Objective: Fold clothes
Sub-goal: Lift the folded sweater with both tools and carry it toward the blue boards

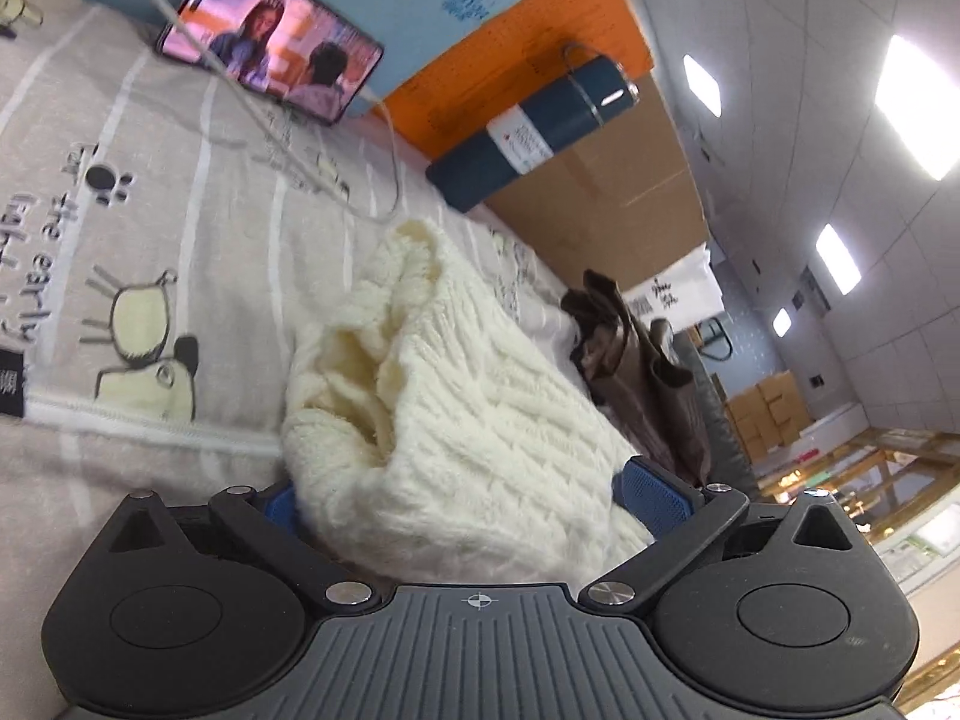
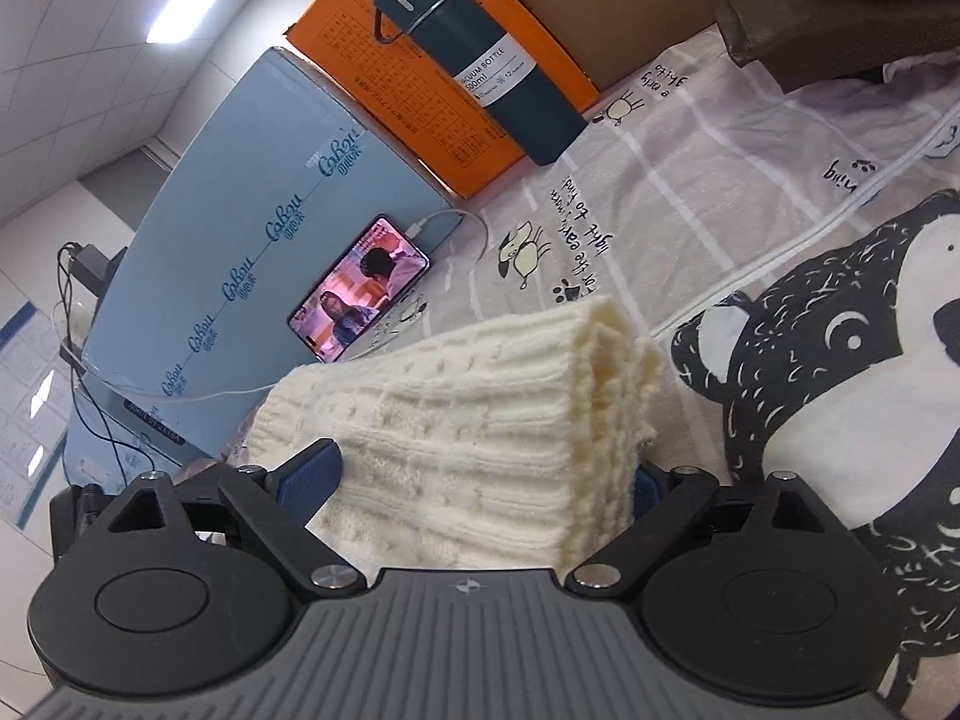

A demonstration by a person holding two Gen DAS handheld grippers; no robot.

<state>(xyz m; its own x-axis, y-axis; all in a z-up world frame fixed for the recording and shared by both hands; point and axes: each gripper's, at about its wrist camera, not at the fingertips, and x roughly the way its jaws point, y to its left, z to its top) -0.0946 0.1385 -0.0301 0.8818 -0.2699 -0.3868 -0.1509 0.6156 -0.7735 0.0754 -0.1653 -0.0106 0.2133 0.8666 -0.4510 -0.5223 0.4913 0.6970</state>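
A thick cream cable-knit sweater (image 1: 456, 372) lies bunched and folded on a cartoon-print bed sheet (image 1: 150, 210). My left gripper (image 1: 465, 501) has its jaws set wide and closed on one end of the sweater. The knit fills the gap and hides most of the left blue pad, while the right pad (image 1: 651, 501) shows beside the fabric. In the right wrist view the same sweater (image 2: 480, 396) appears as a layered stack with its folded edges on the right. My right gripper (image 2: 477, 480) clamps that stack, with the left pad (image 2: 312, 474) against the knit.
A phone (image 2: 360, 288) playing video leans on a light blue box (image 2: 240, 228), with a white cable attached. A dark blue vacuum bottle (image 2: 486, 54) stands before an orange box (image 2: 420, 90). A brown garment (image 1: 636, 372) lies at the bed's far edge.
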